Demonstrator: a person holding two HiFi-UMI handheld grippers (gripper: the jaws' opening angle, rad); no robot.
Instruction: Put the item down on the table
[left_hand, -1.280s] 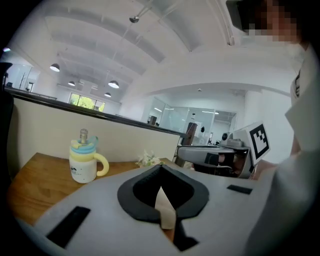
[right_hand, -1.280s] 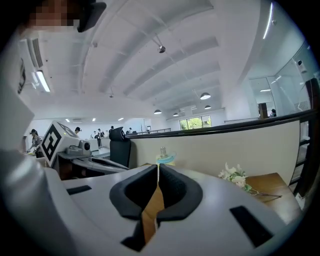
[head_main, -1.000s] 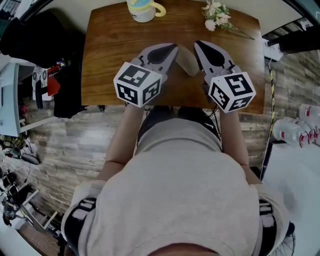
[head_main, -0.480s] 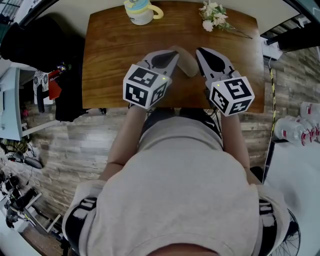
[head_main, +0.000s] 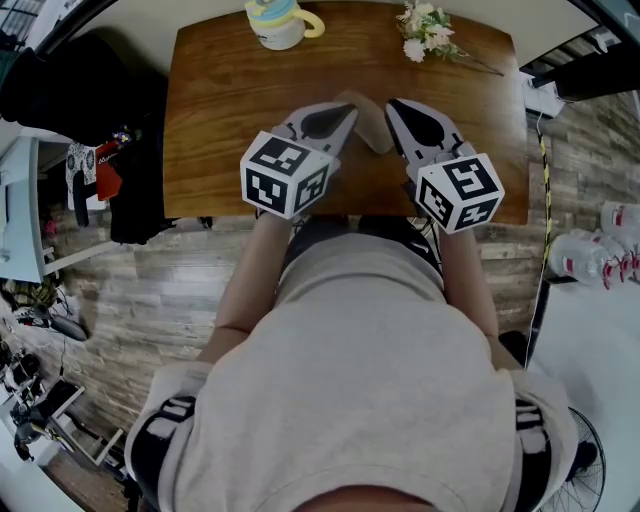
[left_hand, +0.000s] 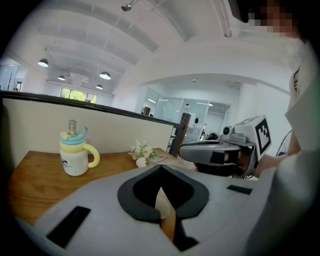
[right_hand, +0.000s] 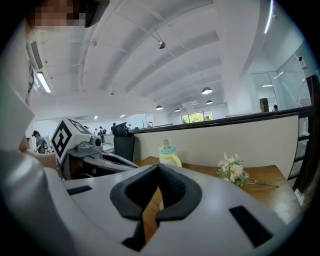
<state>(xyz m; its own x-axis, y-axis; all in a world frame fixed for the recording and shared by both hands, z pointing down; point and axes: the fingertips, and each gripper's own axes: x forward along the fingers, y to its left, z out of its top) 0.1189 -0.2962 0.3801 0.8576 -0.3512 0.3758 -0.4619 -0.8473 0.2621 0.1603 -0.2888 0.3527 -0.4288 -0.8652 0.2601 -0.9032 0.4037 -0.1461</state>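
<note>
A beige item (head_main: 365, 122) is held over the middle of the table (head_main: 225, 110), between the tips of the two grippers, and both tips are touched by it in the head view. The left gripper (head_main: 346, 104) is clenched on the item: in the left gripper view its jaws are drawn almost together, and a thin cream and tan sliver is pinched in the slit between them. The right gripper (head_main: 392, 106) is likewise closed to a narrow slit, in which a brown strip with a pale edge is seen in the right gripper view; this is taken to be the same item, gripped from the other side. Whether the item's underside is resting on the table or is raised above it cannot be told. Both grippers are pointed away from the table's near edge and angled toward each other, so that their tips are brought close together above the table's centre. The left marker cube (head_main: 285, 172) and the right marker cube (head_main: 460, 190) are seen over the table's near edge. A cup (head_main: 278, 20) with a yellow handle is stood at the table's far edge, left of centre. A small bunch of flowers (head_main: 428, 30) is laid at the table's far edge, right of centre, well apart from the item.
</note>
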